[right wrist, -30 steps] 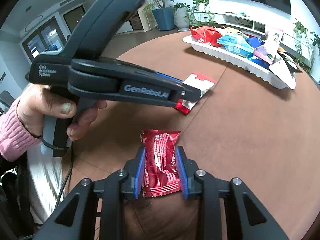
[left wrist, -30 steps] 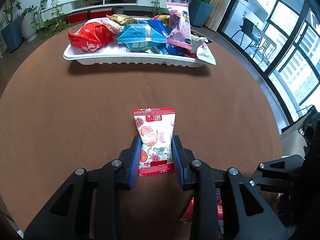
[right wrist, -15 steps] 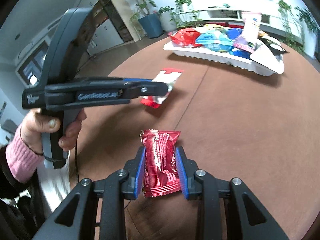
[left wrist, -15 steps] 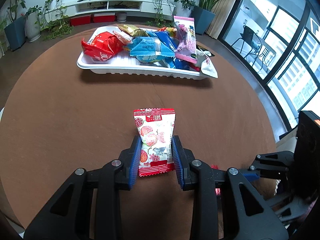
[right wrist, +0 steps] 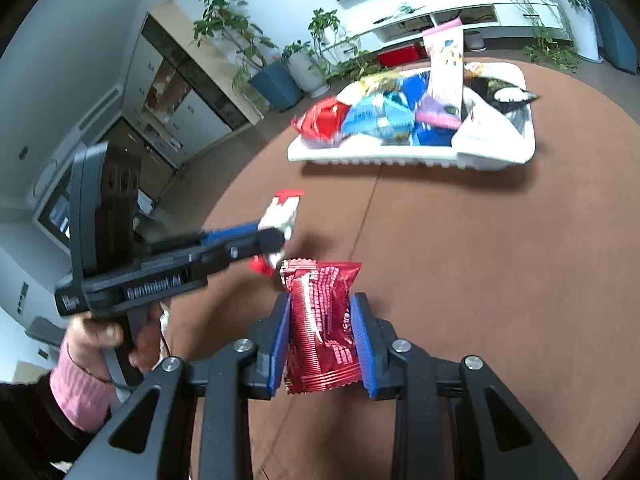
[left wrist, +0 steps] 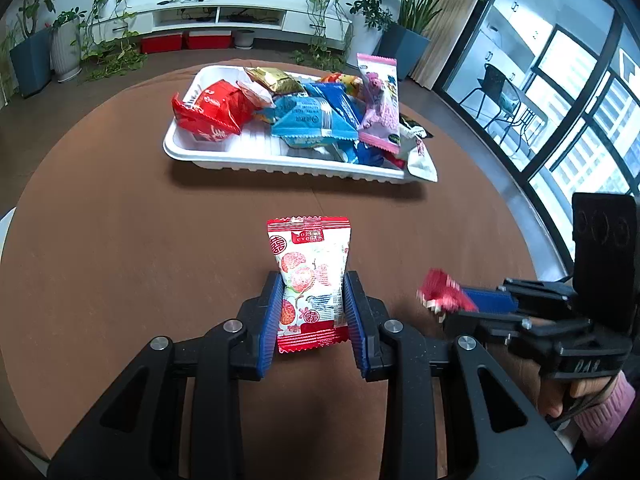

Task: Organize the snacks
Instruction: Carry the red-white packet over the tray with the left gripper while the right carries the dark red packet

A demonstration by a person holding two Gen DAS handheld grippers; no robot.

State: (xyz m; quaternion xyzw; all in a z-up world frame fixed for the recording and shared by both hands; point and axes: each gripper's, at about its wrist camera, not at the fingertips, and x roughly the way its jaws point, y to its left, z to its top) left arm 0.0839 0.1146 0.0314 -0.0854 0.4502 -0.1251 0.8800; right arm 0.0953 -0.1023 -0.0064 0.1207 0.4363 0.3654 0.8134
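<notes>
Both jaws pinch packets: left gripper (left wrist: 312, 312) white-red snack (left wrist: 310, 276), right gripper (right wrist: 323, 338) (GenRobot-marked) red snack (right wrist: 322, 328).

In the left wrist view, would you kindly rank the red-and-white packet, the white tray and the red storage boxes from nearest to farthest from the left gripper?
1. Red-and-white packet, clamped in the left gripper.
2. White tray, mid-table ahead.
3. Red storage boxes, under the far wall shelf.

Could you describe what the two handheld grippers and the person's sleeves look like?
Both the left gripper and right gripper are black plastic with ribbed blue pads, silver screws and pistol handles; one body bears white lettering. The sleeve has a pink knitted cuff.
</notes>
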